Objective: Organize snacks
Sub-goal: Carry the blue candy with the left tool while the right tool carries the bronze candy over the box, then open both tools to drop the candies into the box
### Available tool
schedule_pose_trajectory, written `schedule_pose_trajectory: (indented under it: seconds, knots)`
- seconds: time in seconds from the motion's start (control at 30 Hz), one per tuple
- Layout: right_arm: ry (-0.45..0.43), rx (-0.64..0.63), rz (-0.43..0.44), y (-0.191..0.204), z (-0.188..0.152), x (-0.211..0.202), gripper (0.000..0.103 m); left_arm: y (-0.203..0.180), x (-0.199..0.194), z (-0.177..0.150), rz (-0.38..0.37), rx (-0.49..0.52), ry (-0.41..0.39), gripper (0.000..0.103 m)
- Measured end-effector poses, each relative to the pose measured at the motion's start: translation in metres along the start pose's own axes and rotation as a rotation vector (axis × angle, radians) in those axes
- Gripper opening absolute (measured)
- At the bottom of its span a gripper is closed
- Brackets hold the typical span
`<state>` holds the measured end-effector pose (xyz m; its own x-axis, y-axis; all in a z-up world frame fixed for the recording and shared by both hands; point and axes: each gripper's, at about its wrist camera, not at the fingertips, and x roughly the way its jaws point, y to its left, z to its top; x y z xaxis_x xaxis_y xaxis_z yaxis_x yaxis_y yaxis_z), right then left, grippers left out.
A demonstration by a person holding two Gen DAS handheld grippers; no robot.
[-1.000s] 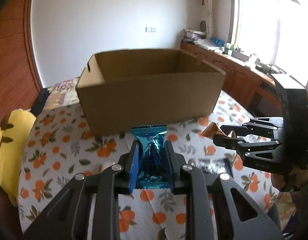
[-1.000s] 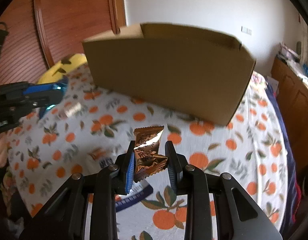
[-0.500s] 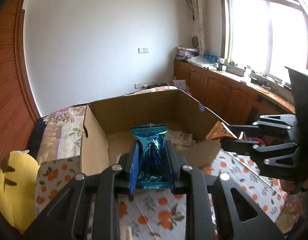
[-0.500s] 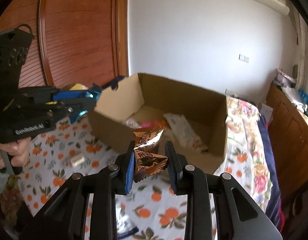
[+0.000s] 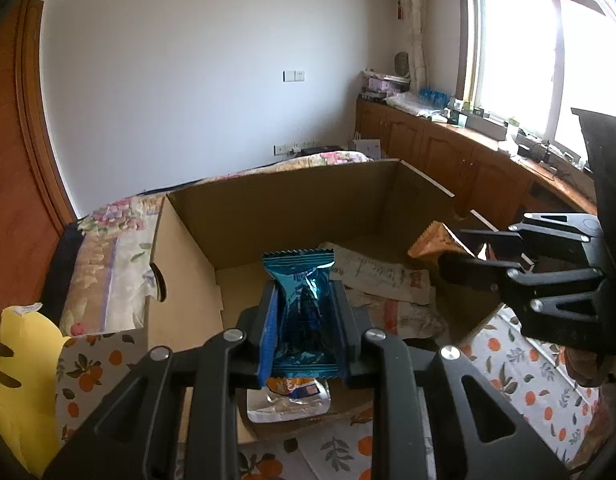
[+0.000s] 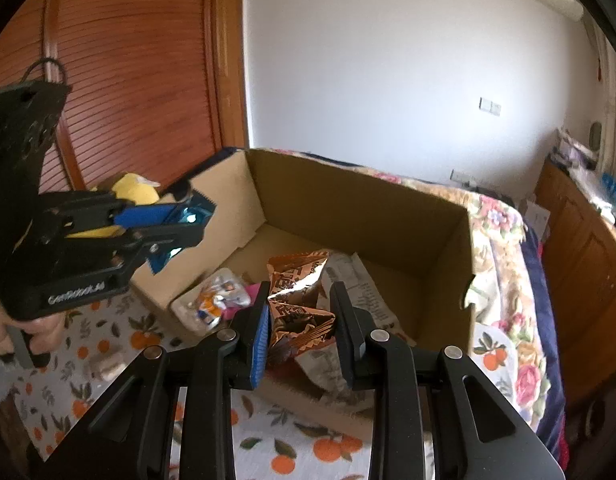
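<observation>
Here left tool [image 5: 303, 320] pinches blue packet [image 5: 301, 304], right tool [image 6: 299, 320] copper packet [image 6: 297, 312], over box [image 6: 360, 208] holding wrappers [image 5: 380, 276].

over the open cardboard box [image 5: 291, 208] on the table [image 5: 548, 392] — left gripper [image 5: 303, 316] clamping a snack packet [image 5: 301, 312] above its near-left part, right gripper [image 6: 299, 320] with another packet [image 6: 295, 316] to the right — more wrappers [image 6: 217, 300] inside.
</observation>
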<state>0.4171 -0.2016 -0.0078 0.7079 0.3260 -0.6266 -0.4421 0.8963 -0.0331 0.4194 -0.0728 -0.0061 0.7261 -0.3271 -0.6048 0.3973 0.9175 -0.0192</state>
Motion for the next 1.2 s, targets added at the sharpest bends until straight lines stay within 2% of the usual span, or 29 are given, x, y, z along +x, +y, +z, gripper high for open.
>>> schedule_pose_trajectory:
  seconds: [0.33,0.6,0.73,0.87,0.93,1.0,1.13,1.2]
  knots:
    - [0.059,0.049,0.009,-0.015,-0.014,0.026,0.030,-0.005,0.018,-0.009,0.001,0.000,0.027,0.031]
    - [0.046,0.078,-0.006,-0.017,-0.015,0.022,0.036,-0.009,0.000,-0.012,0.003,0.034,0.006,0.035]
    - [0.042,0.076,-0.030,-0.014,-0.017,0.007,0.040,-0.016,-0.015,-0.012,-0.007,0.047,-0.007,0.037]
    - [0.021,0.071,-0.033,-0.008,-0.017,-0.018,0.055,-0.018,-0.032,-0.015,-0.015,0.043,-0.013,0.039]
    - [0.011,0.070,-0.043,-0.004,-0.018,-0.029,0.056,-0.019,-0.045,-0.017,-0.012,0.052,-0.016,0.040]
    - [0.005,0.070,-0.037,0.002,-0.021,-0.041,0.064,-0.021,-0.055,-0.020,-0.009,0.057,-0.020,0.041]
    - [-0.002,0.045,-0.042,0.019,-0.033,-0.062,0.067,-0.021,-0.077,-0.031,-0.010,0.052,-0.025,0.042]
    - [-0.002,0.046,-0.024,0.026,-0.043,-0.070,0.074,-0.019,-0.084,-0.038,-0.012,0.049,-0.023,0.042]
